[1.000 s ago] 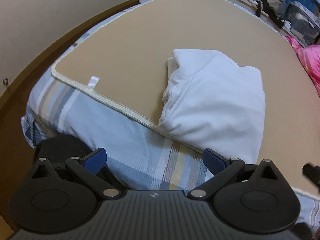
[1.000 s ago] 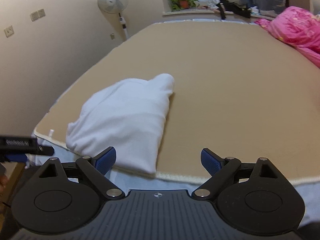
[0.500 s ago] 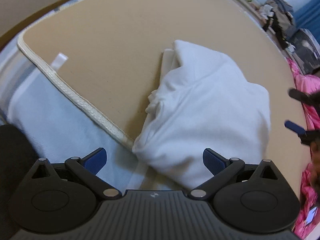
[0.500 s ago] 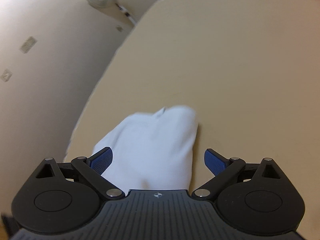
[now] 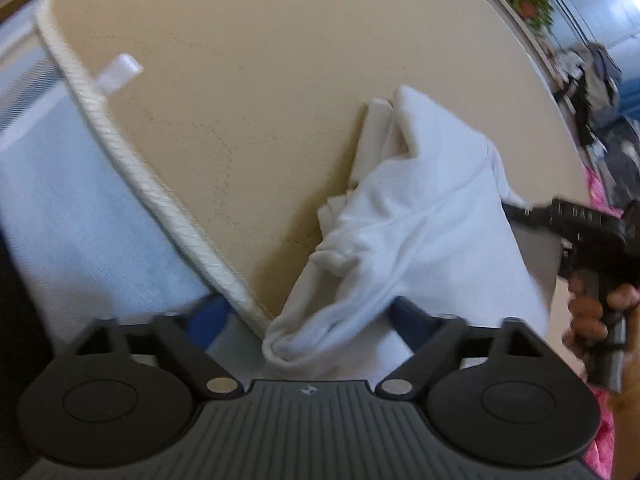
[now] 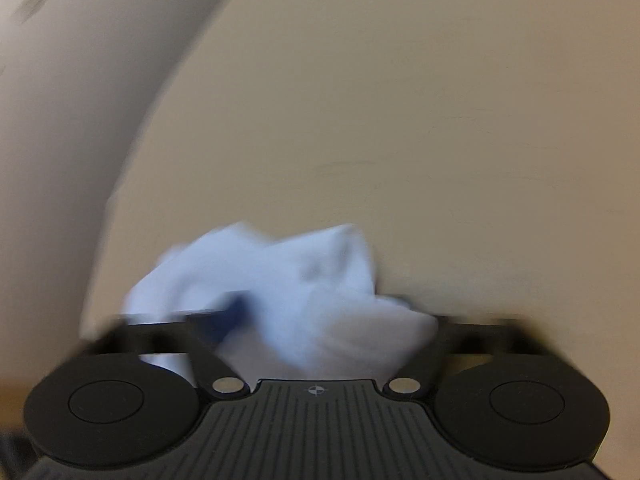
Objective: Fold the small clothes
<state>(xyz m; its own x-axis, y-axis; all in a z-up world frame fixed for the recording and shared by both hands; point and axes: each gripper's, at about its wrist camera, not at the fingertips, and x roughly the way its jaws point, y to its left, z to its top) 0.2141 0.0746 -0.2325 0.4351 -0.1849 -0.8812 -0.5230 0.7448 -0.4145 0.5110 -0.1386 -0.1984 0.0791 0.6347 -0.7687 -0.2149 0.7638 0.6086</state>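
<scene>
Right wrist view smeared by motion throughout: right gripper (image 6: 320,316) with both fingers streaked, right fingertip lost behind the white garment (image 6: 280,300), whose folds and outline read only as soft blur, so contact between pads and cloth while the jaws close is unclear. Left wrist view: left gripper (image 5: 308,316) with blue pads blurred, jaws closing, right pad half covered by the garment's near corner at the tan mat (image 5: 240,100) edge. Person's hand (image 5: 592,312) cut by the right picture border; clutter on the far ledge too small to identify.

A tan mat (image 5: 248,92) covers the bed (image 5: 76,216), apparently striped; a white garment (image 5: 420,232) lies on it.
</scene>
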